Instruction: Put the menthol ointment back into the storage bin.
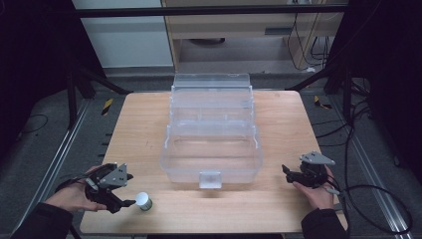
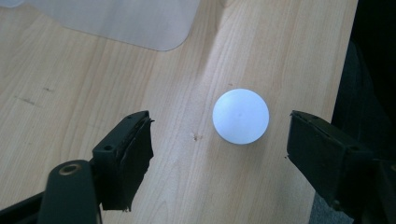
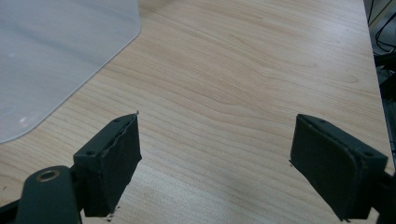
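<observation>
i bring my left claw (image 2: 219, 140) around the white ball (image 2: 241, 115) near the front edge of the desk (image 2: 261, 42), jaws apart, not touching it; the right claw (image 3: 215, 154) waits open.

High view: above the near edge of the pale wooden tabletop (image 1: 278, 209), facing forward and down, far off. Left gripper view: close over the near-left corner, looking down. Right gripper view: close over the near-right part. Shared by all three: the clear plastic tiered box (image 1: 211, 134), cornerwise in both gripper views.
</observation>
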A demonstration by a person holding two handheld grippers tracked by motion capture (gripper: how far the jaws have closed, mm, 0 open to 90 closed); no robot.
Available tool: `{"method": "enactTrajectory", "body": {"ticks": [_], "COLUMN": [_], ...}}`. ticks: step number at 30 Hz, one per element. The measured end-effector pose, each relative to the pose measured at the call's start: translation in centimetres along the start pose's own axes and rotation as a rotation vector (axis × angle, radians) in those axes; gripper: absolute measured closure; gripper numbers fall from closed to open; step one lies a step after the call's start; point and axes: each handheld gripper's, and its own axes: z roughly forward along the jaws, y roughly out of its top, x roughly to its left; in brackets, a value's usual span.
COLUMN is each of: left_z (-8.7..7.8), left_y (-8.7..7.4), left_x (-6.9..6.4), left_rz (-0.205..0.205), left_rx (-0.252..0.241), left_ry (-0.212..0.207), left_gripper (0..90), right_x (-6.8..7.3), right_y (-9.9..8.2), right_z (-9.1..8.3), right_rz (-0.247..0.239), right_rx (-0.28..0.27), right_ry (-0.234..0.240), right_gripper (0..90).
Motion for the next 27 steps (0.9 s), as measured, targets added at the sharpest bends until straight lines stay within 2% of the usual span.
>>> {"method": "enactTrajectory", "body": {"ticks": [12, 16, 27], "left_z": [1.5, 1.9, 3.1], "left_y": [1.2, 1.4, 1.7], "left_x": [-0.3, -0.4, -0.5], "left_rz": [0.052, 0.078, 0.117], "left_rx": [0.053, 0.079, 0.129], "left_ry": [-0.039, -0.052, -0.071], "left_gripper": [26.9, 30.4, 35.3], "right_x": [0.0, 0.0, 0.0], "right_y": [0.0, 0.0, 0.0], "right_z": [0.0, 0.0, 0.0], "right_rz": [-0.006, -0.002, 0.004], "right_rx": [-0.001, 0.0, 0.006], "right_ry": [0.009, 0.011, 0.02], "right_gripper": [18.0, 18.7, 19.5]}}
